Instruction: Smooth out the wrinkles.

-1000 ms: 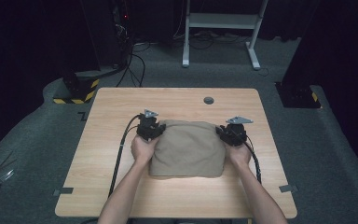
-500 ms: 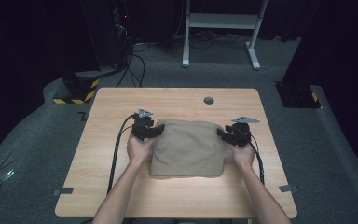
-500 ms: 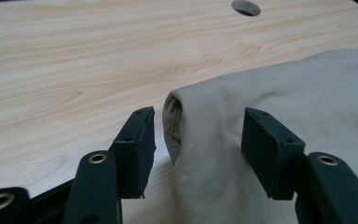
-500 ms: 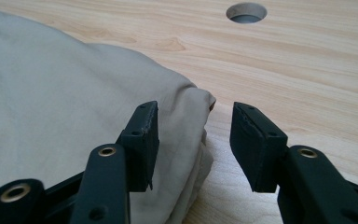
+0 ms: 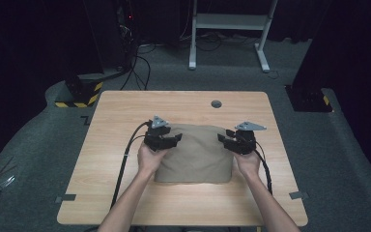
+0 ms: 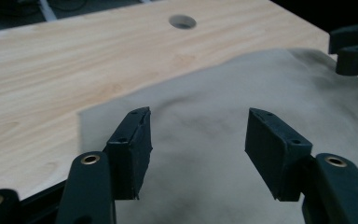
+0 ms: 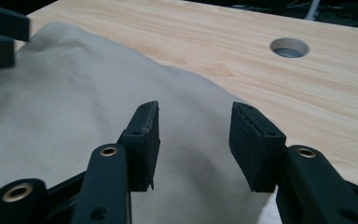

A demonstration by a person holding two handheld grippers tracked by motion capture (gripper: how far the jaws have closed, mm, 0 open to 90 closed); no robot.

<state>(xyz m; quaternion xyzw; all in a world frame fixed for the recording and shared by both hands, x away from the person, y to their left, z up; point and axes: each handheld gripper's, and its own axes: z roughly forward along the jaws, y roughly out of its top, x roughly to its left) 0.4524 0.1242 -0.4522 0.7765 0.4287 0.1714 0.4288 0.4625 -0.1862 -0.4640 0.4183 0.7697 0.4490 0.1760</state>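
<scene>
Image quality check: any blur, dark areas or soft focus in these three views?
High view: table evenly lit, surroundings nearly black. Left gripper view: beige cloth soft and shadow-mottled, jaws sharper. Right gripper view: cloth soft, table hole reasonably clear.

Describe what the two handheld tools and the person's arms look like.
Both are black two-jaw tools. The left tool and right tool each carry a grey three-cornered plate on top and trail a black cable back along the table. In the gripper views each jaw ends in a flat rectangular black pad, with brass-coloured rings at the pivots. The forearms are bare, with no sleeves or gloves visible.
</scene>
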